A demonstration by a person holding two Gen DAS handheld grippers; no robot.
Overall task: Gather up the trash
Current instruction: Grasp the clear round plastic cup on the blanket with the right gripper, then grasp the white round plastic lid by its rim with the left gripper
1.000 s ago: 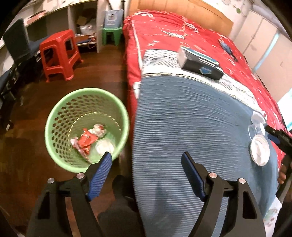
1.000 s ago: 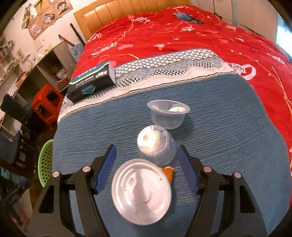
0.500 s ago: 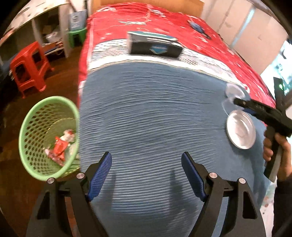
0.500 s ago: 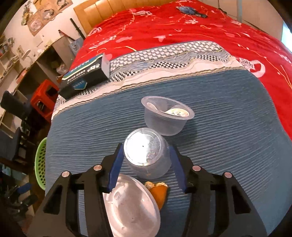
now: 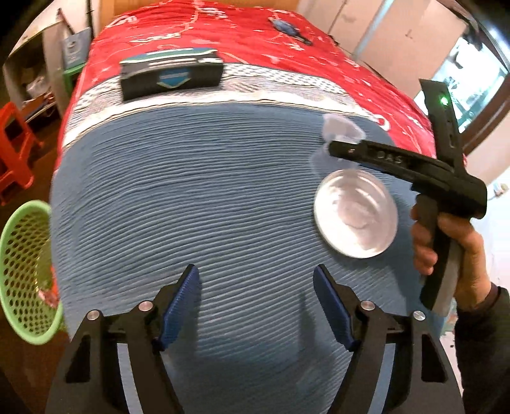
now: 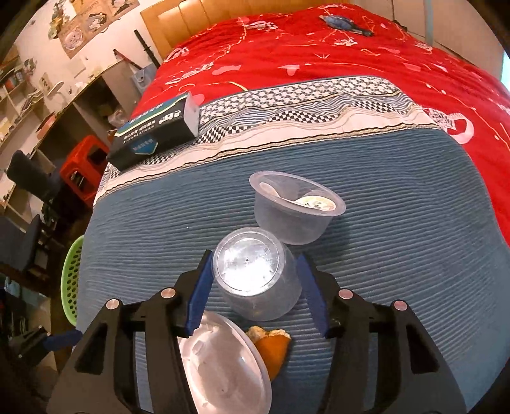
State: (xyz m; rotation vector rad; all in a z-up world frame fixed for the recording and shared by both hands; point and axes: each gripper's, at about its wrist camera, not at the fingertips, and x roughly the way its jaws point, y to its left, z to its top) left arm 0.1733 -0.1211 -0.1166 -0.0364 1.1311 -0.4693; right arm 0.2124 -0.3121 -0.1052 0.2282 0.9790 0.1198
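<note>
In the right wrist view an upturned clear plastic cup (image 6: pixel 256 274) lies on the blue blanket (image 6: pixel 398 203). My right gripper (image 6: pixel 255 294) has closed around it, both blue pads against its sides. A round plastic lid (image 6: pixel 223 363) and a piece of orange peel (image 6: pixel 271 347) lie just in front of it. An upright clear tub (image 6: pixel 293 207) with a spoon stands behind. My left gripper (image 5: pixel 256 305) is open and empty above the blanket (image 5: pixel 191 191). The green trash basket (image 5: pixel 25 274) is at the left on the floor, with wrappers inside.
A dark box (image 5: pixel 170 74) lies on the patterned blanket border (image 6: pixel 287 105). The red bedspread (image 6: pixel 318 51) lies beyond, with a blue object (image 6: pixel 344 20) on it. A red stool (image 5: pixel 12 153), shelves and a chair stand left of the bed.
My right gripper moved forward and narrowed its jaws around the upturned cup. My left gripper swung right, away from the basket and over the blanket.
</note>
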